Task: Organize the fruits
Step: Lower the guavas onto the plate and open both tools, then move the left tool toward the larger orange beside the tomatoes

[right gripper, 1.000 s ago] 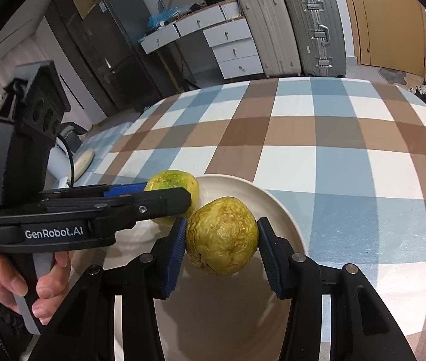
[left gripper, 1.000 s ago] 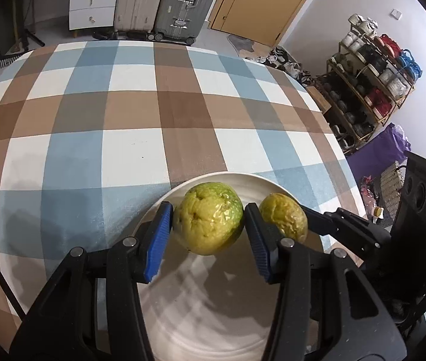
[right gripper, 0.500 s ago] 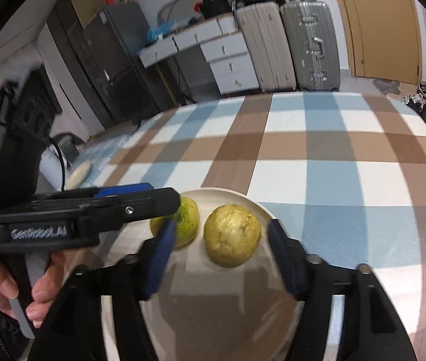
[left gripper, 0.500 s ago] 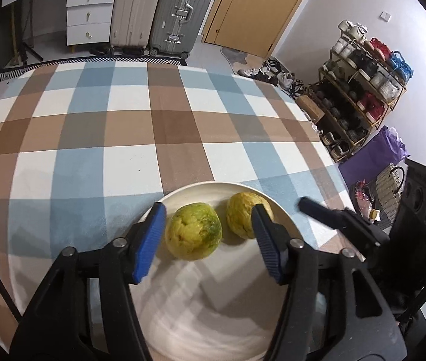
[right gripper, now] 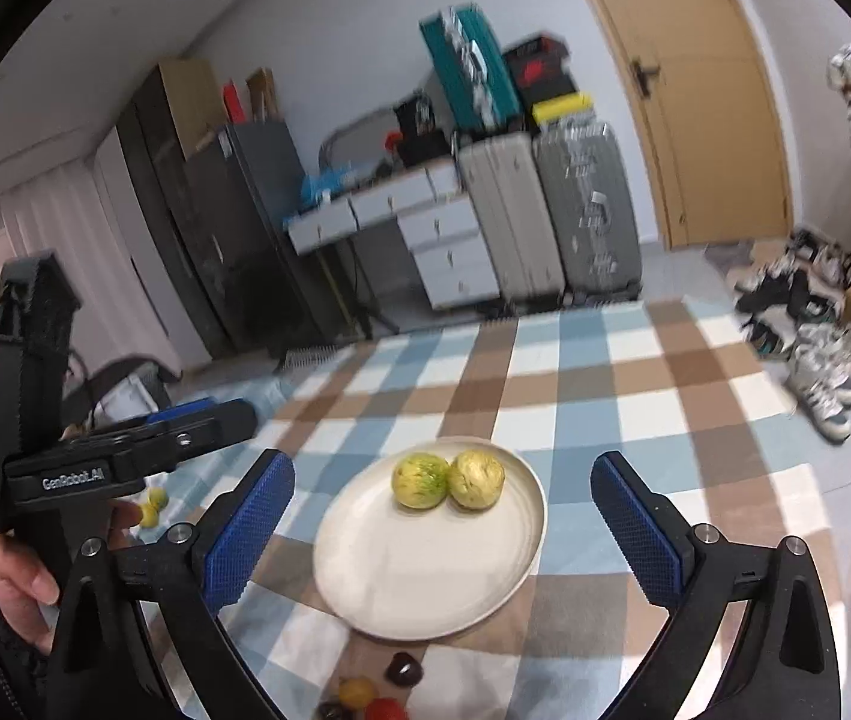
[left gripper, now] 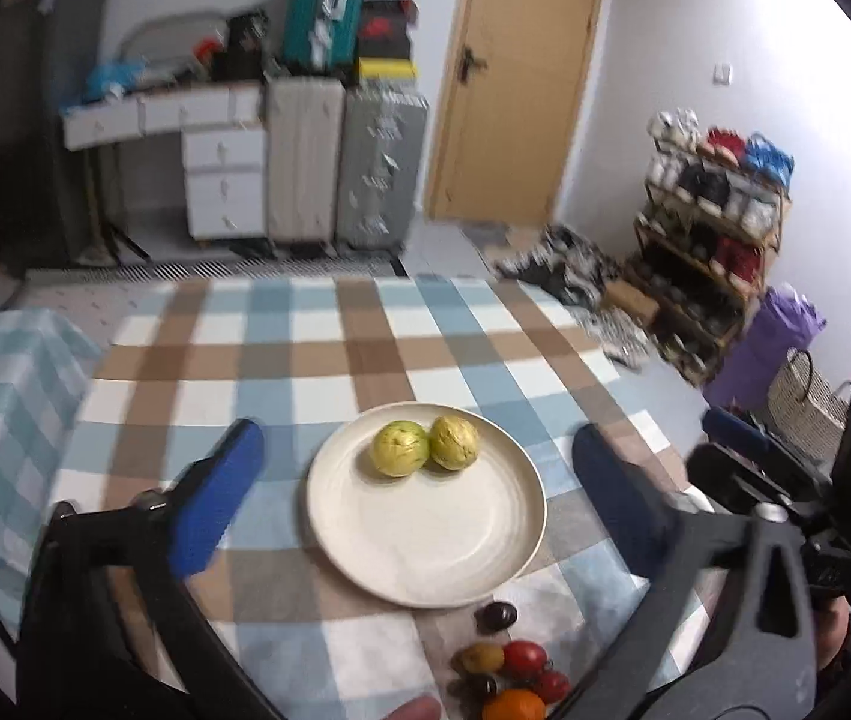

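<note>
Below the plate (left gripper: 521, 534) holding two guavas (left gripper: 399, 449), small fruits (left gripper: 506, 669) cluster; both grippers' fingers (right gripper: 248, 531) have just spread wide, empty.

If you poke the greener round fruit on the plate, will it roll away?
Probably a little. The greener fruit looks round, so a nudge would likely set it rolling. It sits against the yellower fruit, which may block it on that side. The plate has a raised rim, so it would likely stay on. Its wrinkled skin looks grippy rather than slippery.
</note>
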Available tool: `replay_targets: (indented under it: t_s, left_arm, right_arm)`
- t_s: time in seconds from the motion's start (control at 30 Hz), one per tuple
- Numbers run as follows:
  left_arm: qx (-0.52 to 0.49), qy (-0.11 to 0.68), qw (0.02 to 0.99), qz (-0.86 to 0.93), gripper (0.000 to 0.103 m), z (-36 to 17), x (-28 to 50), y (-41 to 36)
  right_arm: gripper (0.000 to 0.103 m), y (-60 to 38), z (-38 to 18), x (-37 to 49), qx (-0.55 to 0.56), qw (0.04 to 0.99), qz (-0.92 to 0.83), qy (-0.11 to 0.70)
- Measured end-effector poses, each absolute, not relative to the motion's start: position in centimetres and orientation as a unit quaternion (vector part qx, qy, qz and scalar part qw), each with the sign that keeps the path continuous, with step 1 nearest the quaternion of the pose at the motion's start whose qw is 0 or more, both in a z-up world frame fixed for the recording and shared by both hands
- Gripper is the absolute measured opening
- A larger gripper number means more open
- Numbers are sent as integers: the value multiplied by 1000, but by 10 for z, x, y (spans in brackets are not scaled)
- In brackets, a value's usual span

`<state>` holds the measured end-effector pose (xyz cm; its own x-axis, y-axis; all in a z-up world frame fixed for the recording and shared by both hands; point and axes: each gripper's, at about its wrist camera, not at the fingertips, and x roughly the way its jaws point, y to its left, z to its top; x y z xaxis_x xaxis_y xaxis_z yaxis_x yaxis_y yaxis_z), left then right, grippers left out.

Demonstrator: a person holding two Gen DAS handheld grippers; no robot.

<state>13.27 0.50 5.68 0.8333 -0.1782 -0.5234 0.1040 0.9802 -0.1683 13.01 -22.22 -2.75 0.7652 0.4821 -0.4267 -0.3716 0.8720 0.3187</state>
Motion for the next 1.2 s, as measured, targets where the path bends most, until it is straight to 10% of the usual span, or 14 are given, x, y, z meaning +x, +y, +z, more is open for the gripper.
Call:
replay_targets:
  t_s: [0.33,1.2]
  left_arm:
    - [-39,224,973,-39,102,67,14,6]
    - [-80,396,909,-102,102,-56,-9,-10]
  right_arm:
    - [103,-217,-15,39,77,944,234,220]
    - [103,-211,-45,-9,35,938,207,275]
